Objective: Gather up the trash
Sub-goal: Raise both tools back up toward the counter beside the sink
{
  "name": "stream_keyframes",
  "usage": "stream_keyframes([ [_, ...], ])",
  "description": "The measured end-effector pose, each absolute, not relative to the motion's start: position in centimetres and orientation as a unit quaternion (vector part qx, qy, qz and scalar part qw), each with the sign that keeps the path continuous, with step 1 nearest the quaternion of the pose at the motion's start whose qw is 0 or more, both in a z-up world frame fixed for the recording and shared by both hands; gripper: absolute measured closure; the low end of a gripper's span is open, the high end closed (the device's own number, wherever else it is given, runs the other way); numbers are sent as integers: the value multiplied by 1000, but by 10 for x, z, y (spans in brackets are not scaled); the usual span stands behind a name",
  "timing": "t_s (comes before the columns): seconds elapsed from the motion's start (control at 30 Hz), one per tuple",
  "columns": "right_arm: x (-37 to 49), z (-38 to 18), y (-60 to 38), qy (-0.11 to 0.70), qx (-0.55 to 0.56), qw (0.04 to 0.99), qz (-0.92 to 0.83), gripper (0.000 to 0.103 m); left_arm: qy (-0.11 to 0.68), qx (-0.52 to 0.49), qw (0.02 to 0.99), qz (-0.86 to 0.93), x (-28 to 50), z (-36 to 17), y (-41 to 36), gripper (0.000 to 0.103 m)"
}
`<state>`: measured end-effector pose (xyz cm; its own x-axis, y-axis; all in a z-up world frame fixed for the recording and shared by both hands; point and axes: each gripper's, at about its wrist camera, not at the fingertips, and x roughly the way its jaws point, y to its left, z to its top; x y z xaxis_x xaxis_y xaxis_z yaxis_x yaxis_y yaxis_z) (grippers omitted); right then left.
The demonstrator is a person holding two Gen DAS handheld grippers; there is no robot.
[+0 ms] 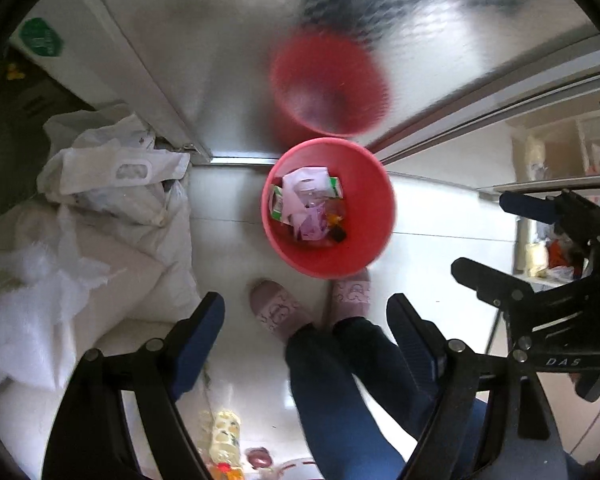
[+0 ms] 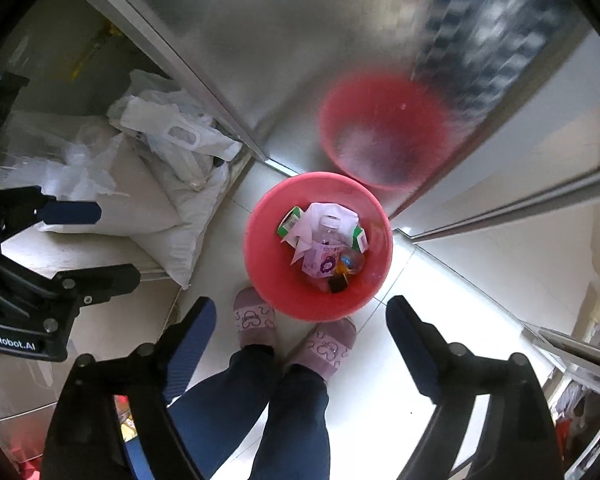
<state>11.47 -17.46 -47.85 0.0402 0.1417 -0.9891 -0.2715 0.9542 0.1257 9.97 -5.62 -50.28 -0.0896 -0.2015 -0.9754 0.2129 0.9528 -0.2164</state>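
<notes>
One red bin (image 1: 364, 248) — two claws gaping.

bin (image 1: 374, 240): smooth red plastic | door (image 1: 220, 60): brushed glossy metal | floor (image 1: 228, 216): glossy tile | slippers (image 2: 256, 320): soft cloth

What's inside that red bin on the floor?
The red bin holds white paper, green cartons, a clear plastic bottle and a purple wrapper. Anything beneath that pile is covered.

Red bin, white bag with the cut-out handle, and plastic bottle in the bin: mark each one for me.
Red bin (image 1: 374, 216), left wrist view, bare inner wall on its right side.
White bag (image 1: 100, 172), left wrist view, flat panel beside the handle cut-out.
Plastic bottle (image 2: 329, 229), right wrist view, clear shoulder below the cap.
</notes>
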Motion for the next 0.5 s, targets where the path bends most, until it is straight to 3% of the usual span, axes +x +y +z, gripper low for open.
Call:
stream_keyframes([
  [0.5,80,-329,-176,658,-31,740,134,10,682,20,716,-147,64,-338,-54,17],
])
